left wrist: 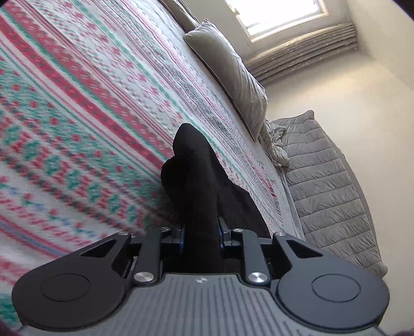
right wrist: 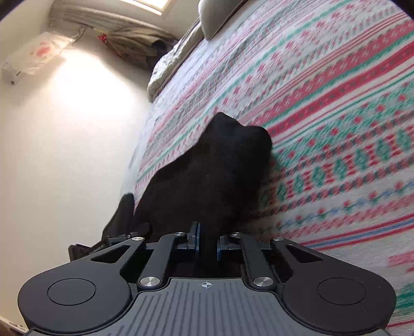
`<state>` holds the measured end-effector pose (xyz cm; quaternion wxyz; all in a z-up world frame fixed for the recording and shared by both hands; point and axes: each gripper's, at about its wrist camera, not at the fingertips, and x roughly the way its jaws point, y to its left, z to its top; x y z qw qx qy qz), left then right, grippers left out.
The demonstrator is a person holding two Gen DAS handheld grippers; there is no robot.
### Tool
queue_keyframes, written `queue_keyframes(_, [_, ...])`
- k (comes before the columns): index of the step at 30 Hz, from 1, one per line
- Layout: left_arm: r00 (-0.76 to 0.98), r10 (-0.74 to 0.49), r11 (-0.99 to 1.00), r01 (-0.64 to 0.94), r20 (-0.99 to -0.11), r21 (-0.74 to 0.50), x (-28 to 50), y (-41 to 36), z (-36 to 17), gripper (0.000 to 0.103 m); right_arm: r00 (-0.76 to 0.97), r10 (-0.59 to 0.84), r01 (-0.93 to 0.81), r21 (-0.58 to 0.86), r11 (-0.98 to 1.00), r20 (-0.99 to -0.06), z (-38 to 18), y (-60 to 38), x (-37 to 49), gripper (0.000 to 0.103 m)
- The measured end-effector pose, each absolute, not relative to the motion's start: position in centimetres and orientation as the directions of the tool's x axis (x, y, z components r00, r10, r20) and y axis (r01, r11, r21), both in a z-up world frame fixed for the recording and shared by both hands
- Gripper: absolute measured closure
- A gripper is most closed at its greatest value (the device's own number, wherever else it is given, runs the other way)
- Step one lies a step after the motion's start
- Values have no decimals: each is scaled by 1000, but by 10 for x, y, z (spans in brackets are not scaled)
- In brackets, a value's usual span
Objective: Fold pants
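The black pants [left wrist: 196, 178] lie bunched on a patterned bedspread [left wrist: 85, 108]. My left gripper [left wrist: 201, 234] is shut on a thick fold of the black fabric, which rises between its blue pads and hides the fingertips. In the right wrist view the same black pants [right wrist: 207, 175] spread forward over the bedspread [right wrist: 336, 108], and my right gripper [right wrist: 207, 241] is shut on a narrower pinch of the cloth. Part of the pants [right wrist: 121, 214] hangs off the bed's left edge there.
A beige pillow [left wrist: 233, 69] lies at the head of the bed, with a grey quilted cover [left wrist: 331, 186] beside the bed's edge. A window [left wrist: 282, 15] and white walls lie beyond. In the right wrist view a pillow [right wrist: 214, 15], hanging clothes [right wrist: 134, 44] and a white wall [right wrist: 64, 142] show.
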<state>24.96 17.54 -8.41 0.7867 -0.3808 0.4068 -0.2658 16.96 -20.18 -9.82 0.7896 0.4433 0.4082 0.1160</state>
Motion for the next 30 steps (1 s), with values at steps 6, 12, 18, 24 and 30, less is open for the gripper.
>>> queue_keyframes(6, [536, -751, 540, 164, -385, -825, 274, 110, -75, 83, 730, 466, 210, 813, 544, -500, -83, -253, 167, 91])
queue_keyframes(12, [583, -777, 471, 292, -236, -832, 285, 70, -62, 83, 826, 372, 149, 801, 580, -423, -58, -296, 164, 91])
queue_keyframes(18, [717, -515, 780, 165, -469, -604, 293, 52, -73, 69, 846, 230, 269, 758, 594, -480, -78, -335, 169, 81])
queue_keyframes(24, [750, -455, 854, 215, -481, -474, 276, 48, -49, 67, 791, 174, 395, 706, 587, -587, -104, -351, 168, 75])
queue_keyframes(30, [701, -559, 825, 413, -443, -386, 245, 14, -20, 67, 810, 145, 299, 613, 731, -568, -60, -324, 155, 60])
